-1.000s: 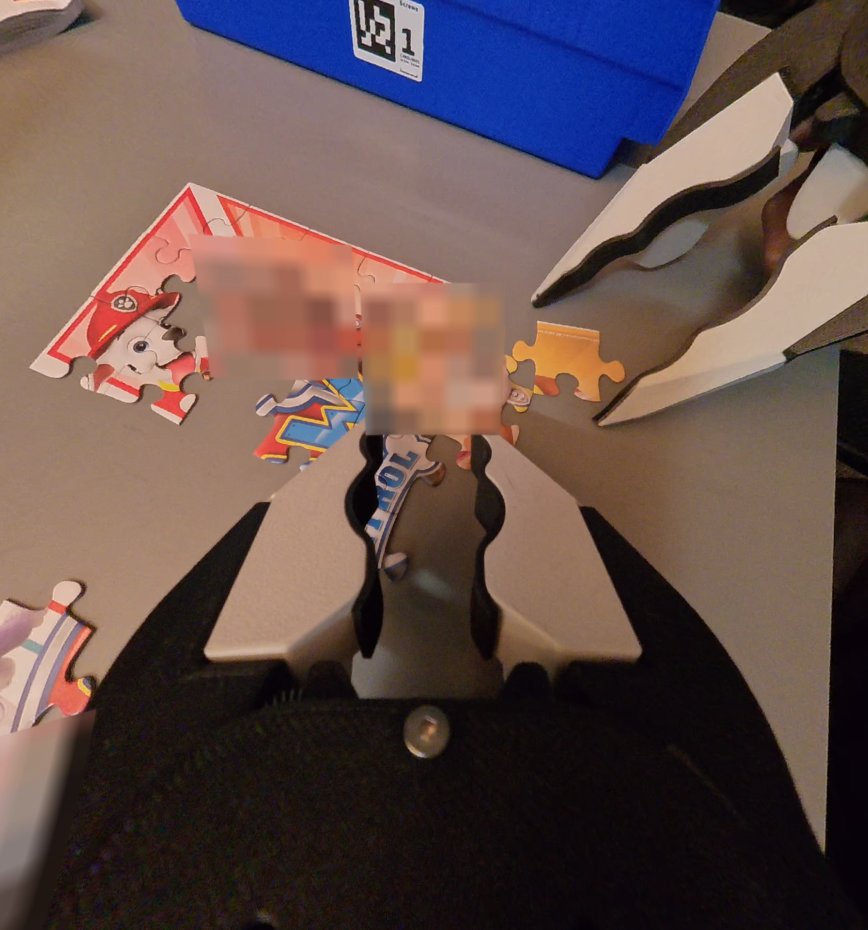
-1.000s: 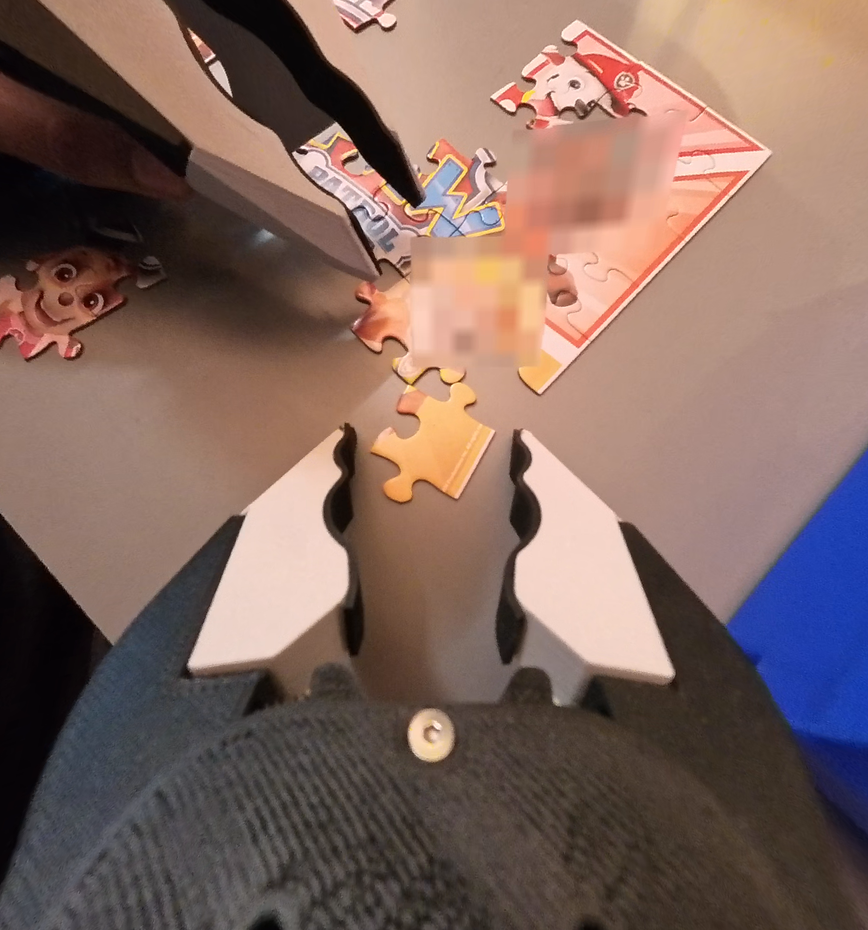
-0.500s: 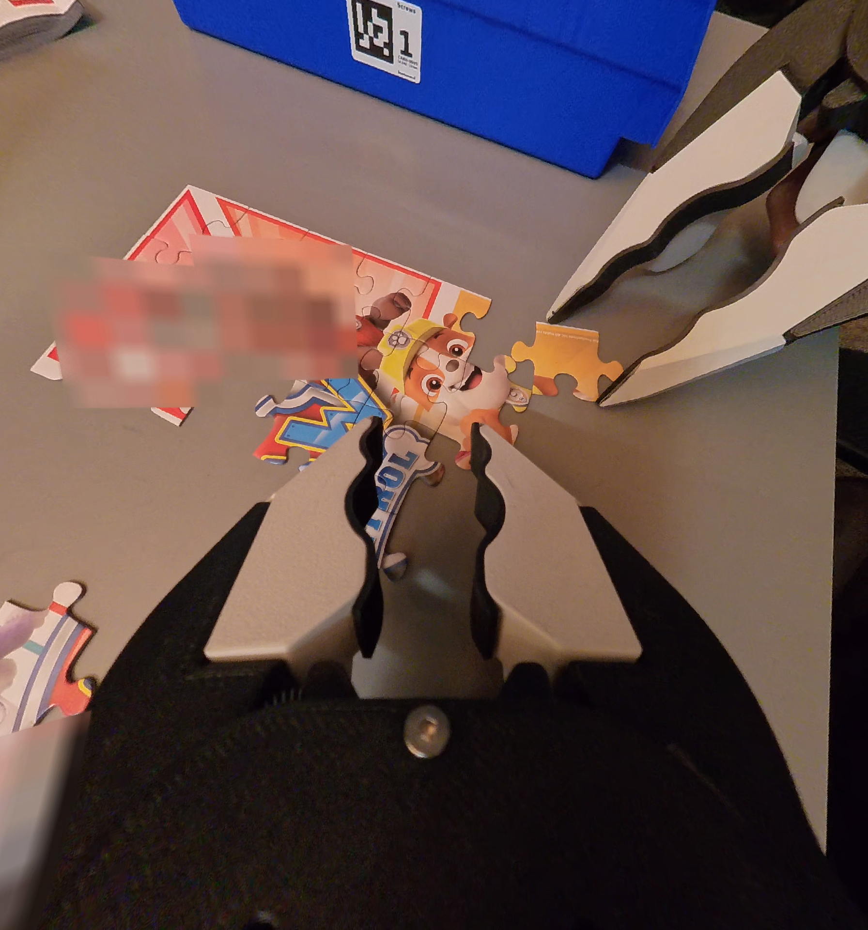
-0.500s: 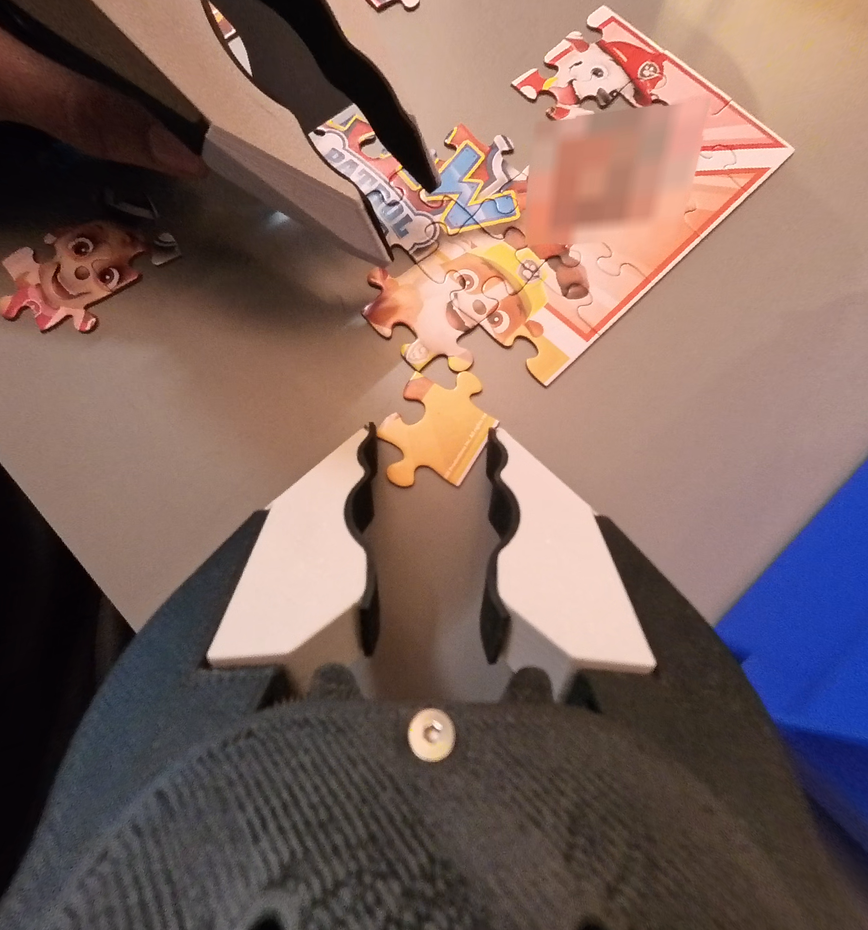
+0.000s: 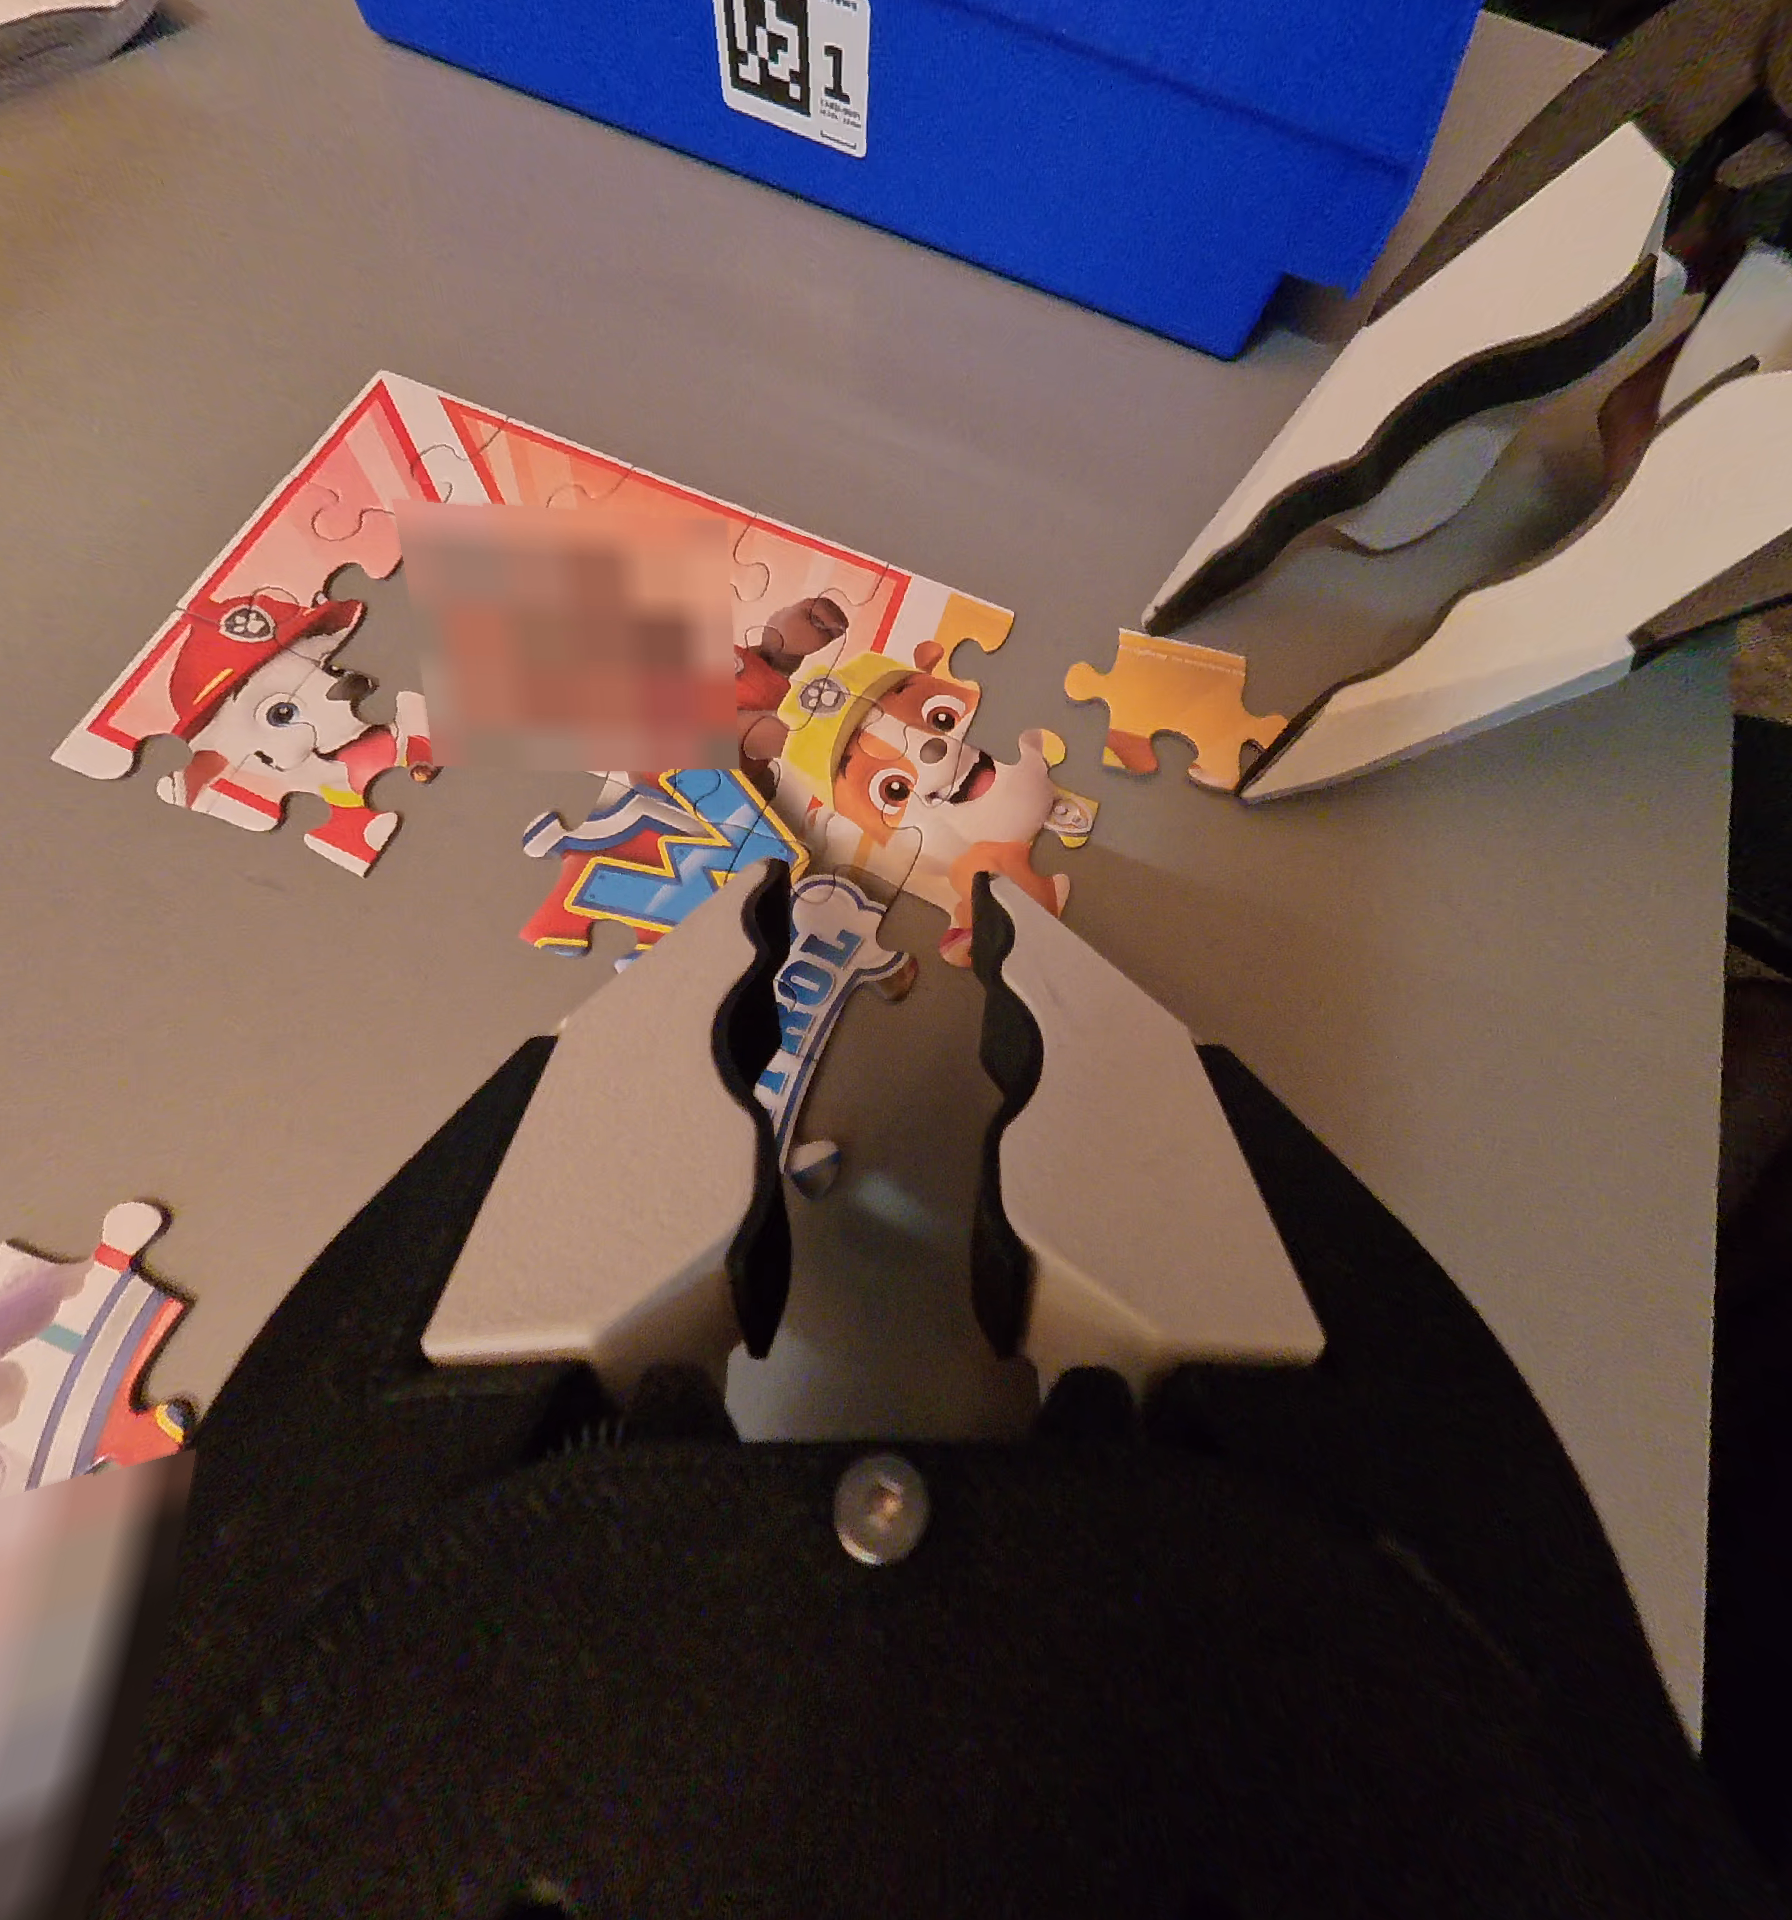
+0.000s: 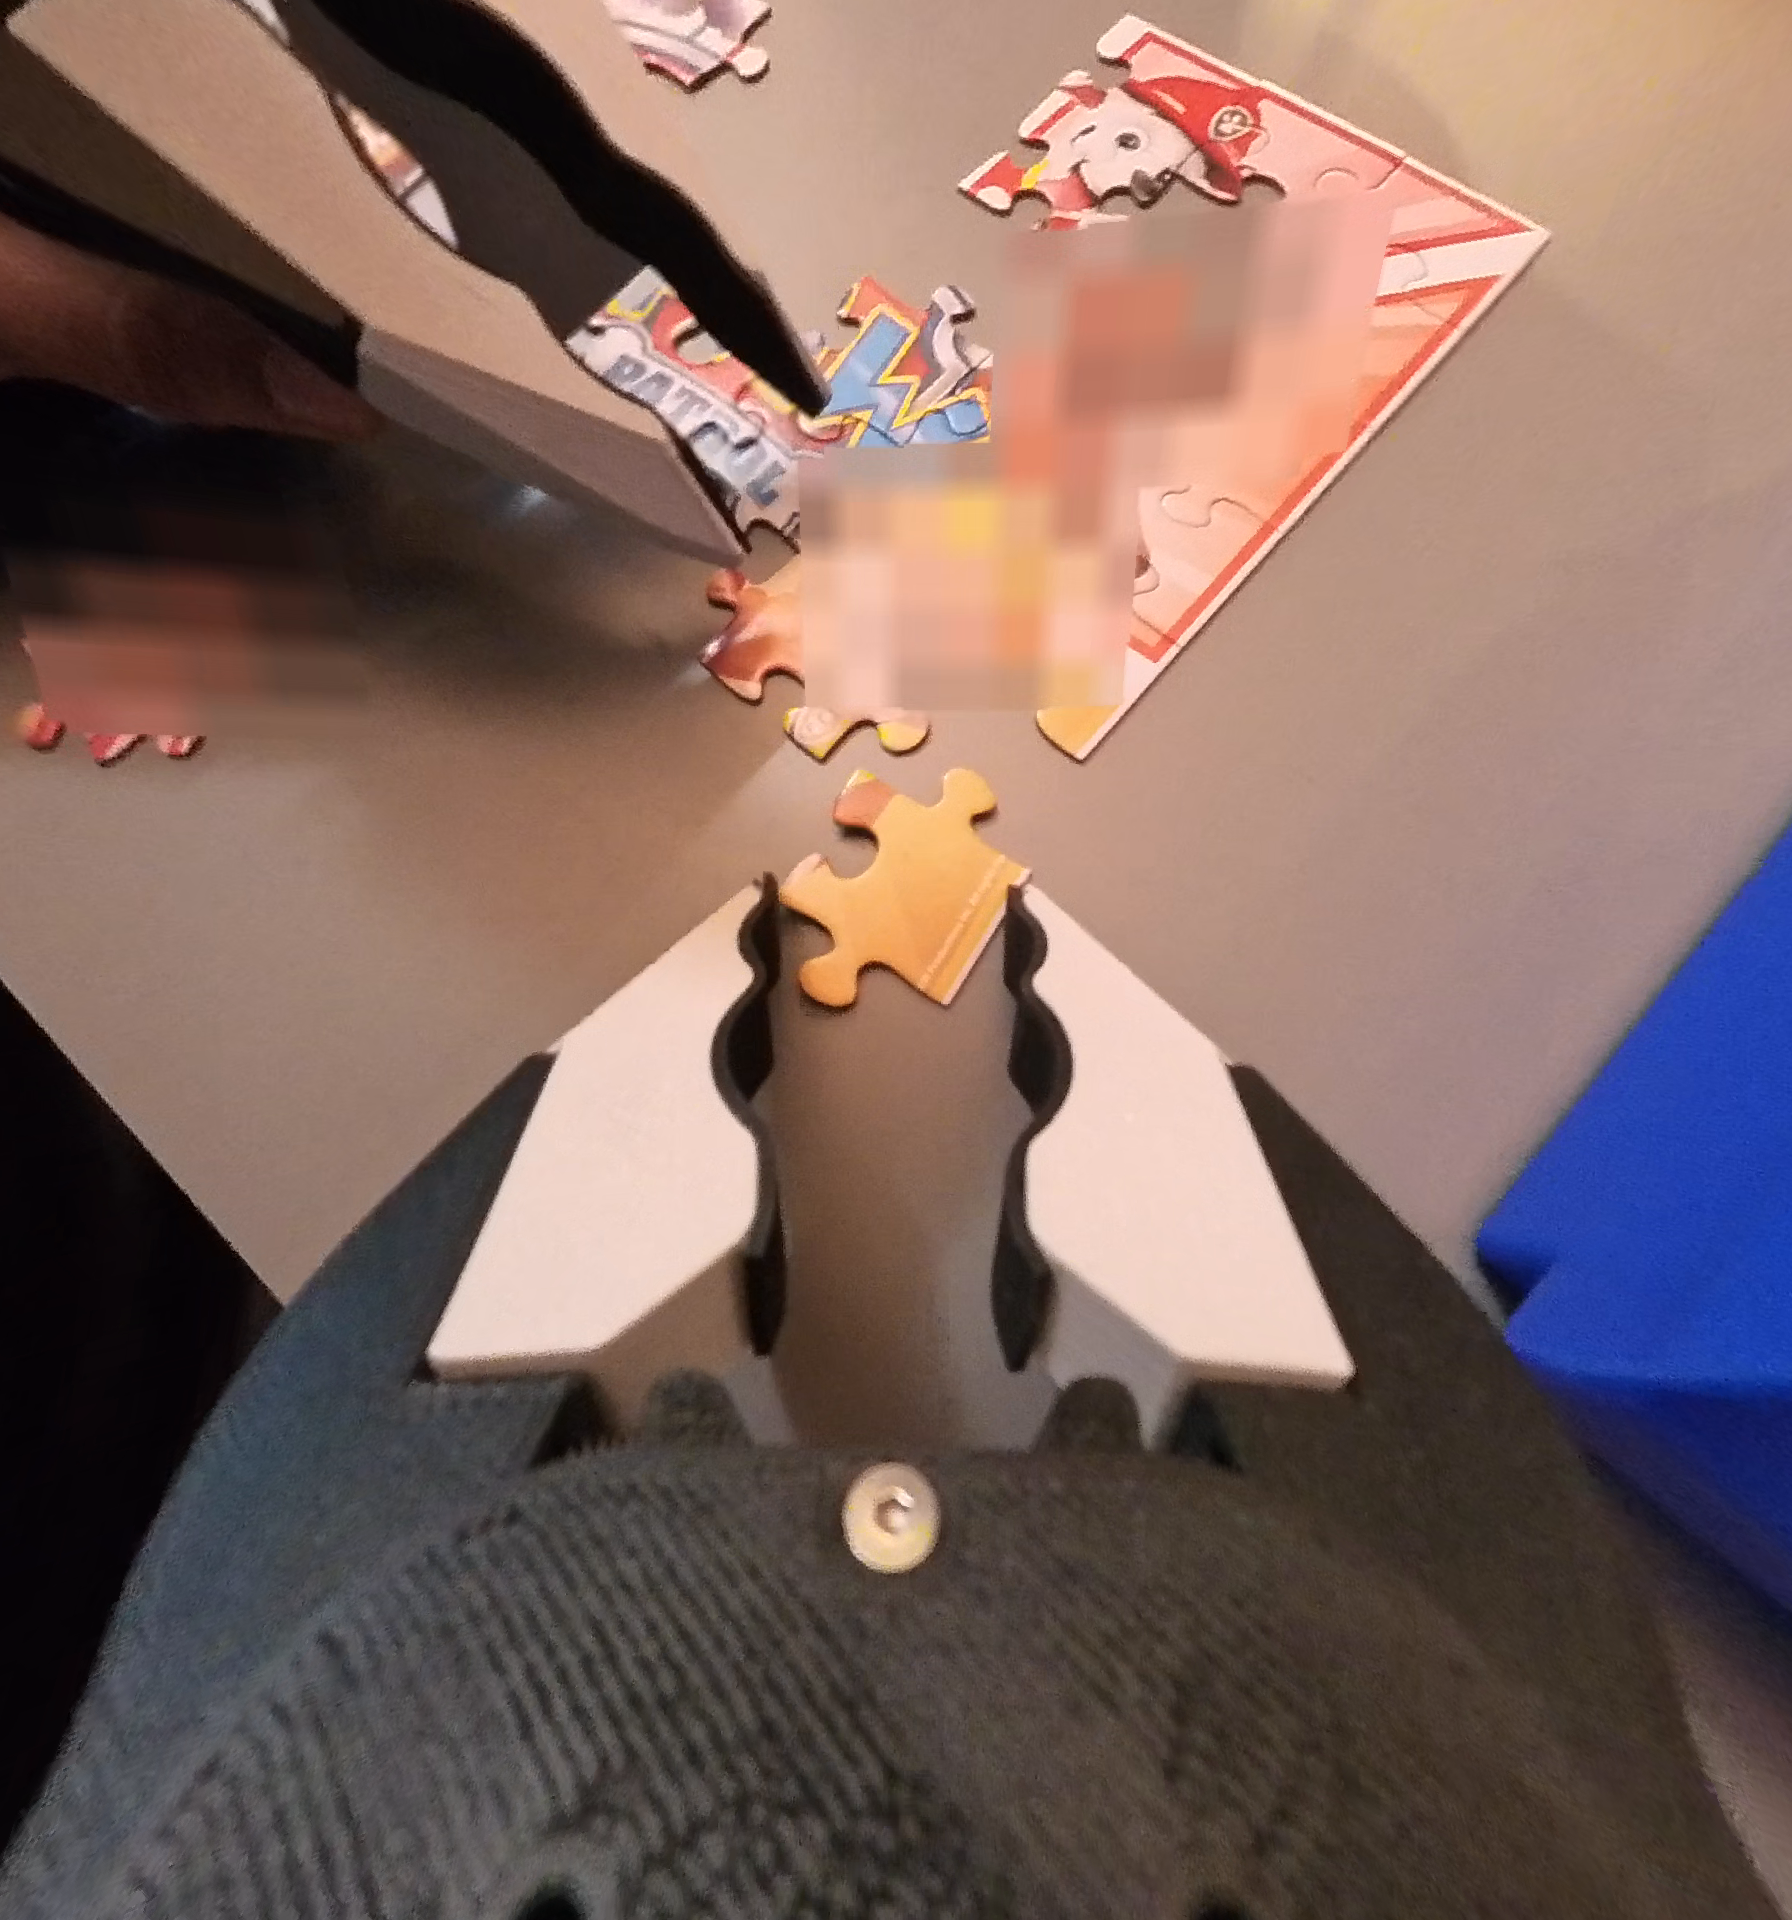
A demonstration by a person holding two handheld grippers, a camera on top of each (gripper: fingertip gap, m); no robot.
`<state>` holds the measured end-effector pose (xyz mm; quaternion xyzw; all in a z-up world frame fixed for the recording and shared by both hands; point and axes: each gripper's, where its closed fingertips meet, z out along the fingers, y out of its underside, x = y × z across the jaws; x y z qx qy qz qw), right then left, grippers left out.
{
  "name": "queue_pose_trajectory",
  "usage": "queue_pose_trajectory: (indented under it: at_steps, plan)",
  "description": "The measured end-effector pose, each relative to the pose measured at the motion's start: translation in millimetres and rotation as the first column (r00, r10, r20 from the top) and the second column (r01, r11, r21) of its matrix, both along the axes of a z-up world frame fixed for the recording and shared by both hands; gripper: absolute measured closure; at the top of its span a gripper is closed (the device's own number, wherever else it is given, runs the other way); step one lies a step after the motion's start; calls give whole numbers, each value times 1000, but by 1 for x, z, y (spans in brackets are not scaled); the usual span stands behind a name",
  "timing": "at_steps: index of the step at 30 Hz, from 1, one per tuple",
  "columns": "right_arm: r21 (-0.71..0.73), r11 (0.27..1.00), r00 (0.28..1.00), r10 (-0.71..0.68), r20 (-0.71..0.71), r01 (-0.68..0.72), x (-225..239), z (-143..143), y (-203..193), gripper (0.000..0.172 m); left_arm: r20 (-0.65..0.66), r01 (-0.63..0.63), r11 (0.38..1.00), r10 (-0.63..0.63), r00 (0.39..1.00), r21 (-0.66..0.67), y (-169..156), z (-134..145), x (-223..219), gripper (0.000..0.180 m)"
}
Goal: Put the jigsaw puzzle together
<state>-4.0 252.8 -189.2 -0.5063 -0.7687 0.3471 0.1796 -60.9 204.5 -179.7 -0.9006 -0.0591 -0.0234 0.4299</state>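
My right gripper (image 6: 890, 891) is shut on an orange jigsaw piece (image 6: 902, 904), with both pads against its edges, just above the grey table (image 6: 1391, 831). The piece also shows in the left wrist view (image 5: 1167, 707), at the right gripper's tips (image 5: 1198, 707), a short gap from the part-built cartoon puzzle (image 5: 279, 665). My left gripper (image 5: 876, 878) is open, its tips over the puzzle's near edge. A blue-and-white lettered piece (image 5: 819, 977) lies between the fingers beside the left pad, and the right pad is clear of it. The right wrist view shows the left gripper (image 6: 778, 478) on the puzzle (image 6: 1391, 312).
A blue box (image 5: 1079, 135) with a white tag stands at the back of the table; it also shows in the right wrist view (image 6: 1702, 1143). Loose pieces lie at the left (image 5: 50, 1351) and beyond the left gripper (image 6: 694, 42). The table's edge (image 5: 1723, 1143) runs close by on the right. My left tips are roughly 12 cm from the part-built cartoon puzzle (image 5: 279, 665). The right camera catches it too, in the right wrist view (image 6: 1178, 138).
My right gripper's jaws narrowed from wide open onto the orange piece, which now sits gripped at the fingertips. My left gripper has stayed in place over the puzzle.
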Motion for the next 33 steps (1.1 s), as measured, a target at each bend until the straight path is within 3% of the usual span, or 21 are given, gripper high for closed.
queue_pose_trajectory:
  at_steps: [8,21,30,33]
  plan:
    - [-119,990,997,-72,-2,72,-14,5,0,135,2,1,1000,-1,1000,-9,0,-1,0,148]
    - [46,998,999,-46,-26,47,-24,4,9,125,-4,8,1000,-8,1000,-20,0,-3,1,148]
    - [80,997,1000,-2,9,1,-27,-2,5,155,3,3,1000,-3,1000,-13,-1,-2,0,148]
    - [76,997,1000,-12,12,11,-27,-2,5,156,-2,6,1000,-6,1000,-16,0,-3,1,148]
